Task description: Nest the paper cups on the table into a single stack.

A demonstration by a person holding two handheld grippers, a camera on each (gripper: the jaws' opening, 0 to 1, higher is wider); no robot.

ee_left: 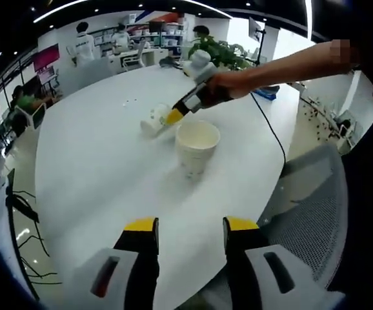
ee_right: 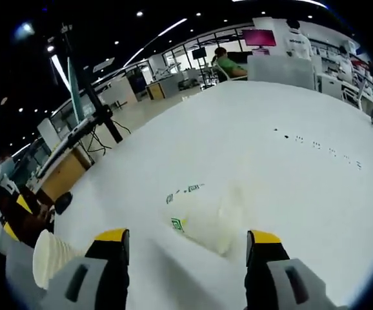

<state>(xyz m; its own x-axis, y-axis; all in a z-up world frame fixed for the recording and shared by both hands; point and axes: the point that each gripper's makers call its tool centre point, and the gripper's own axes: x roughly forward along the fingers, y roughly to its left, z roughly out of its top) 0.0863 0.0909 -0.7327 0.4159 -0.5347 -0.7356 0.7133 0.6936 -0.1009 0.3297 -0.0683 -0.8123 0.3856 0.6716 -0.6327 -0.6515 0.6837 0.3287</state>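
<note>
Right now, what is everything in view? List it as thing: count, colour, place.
upright cup: one, white, mid-table, open end up
tipped cup: one, white with green print, on its side between the right gripper's jaws
table: one, white, large and rounded
cable: one, black, across the table's right part
plant: one, green, beyond the table's far edge
chair: one, grey mesh, right of the table
people: several, white or green tops, background desks
left gripper: black jaws, yellow tips, open, over the near table
right gripper: same colours, open around the tipped cup
</note>
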